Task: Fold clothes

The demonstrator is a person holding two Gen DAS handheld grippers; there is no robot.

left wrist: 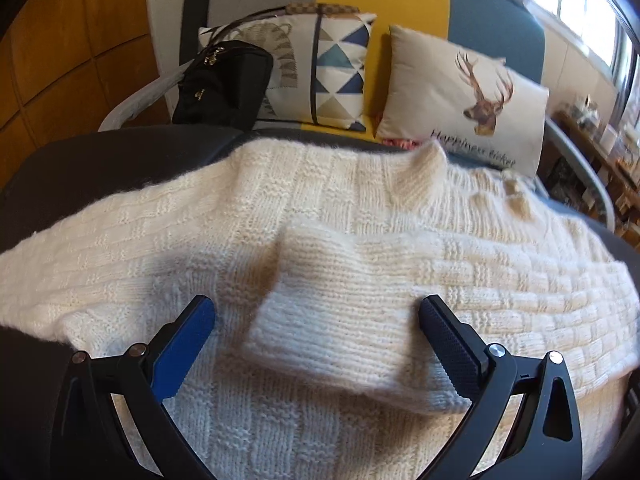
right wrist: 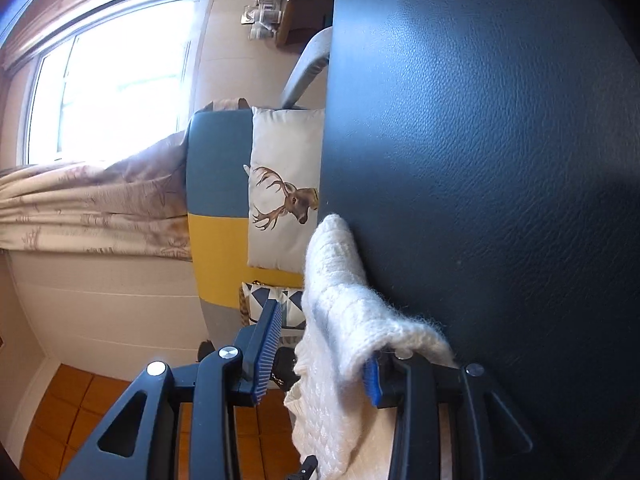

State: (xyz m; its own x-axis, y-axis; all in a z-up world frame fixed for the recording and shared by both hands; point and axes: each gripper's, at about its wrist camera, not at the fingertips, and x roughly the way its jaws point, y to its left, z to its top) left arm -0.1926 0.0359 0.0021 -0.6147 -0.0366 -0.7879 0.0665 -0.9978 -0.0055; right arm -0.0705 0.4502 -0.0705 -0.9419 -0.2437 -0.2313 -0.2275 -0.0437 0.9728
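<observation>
Left wrist view: hovering over cream knit sweater (left wrist: 320, 240) spreading across dark table (left wrist: 100, 160), left gripper (left wrist: 316, 320) jaws gaping wide, straddling folded sleeve cuff (left wrist: 340, 320), gripping nothing. Right wrist view: right gripper (right wrist: 320, 344) jaws standing partly open, sweater edge (right wrist: 340, 300) draping between them.

Cream knitted sweater (left wrist: 320, 240) with basket-weave pattern, spread flat on the dark desk (left wrist: 100, 160), one ribbed sleeve cuff (left wrist: 340, 320) folded over the middle, one edge lifted.
</observation>
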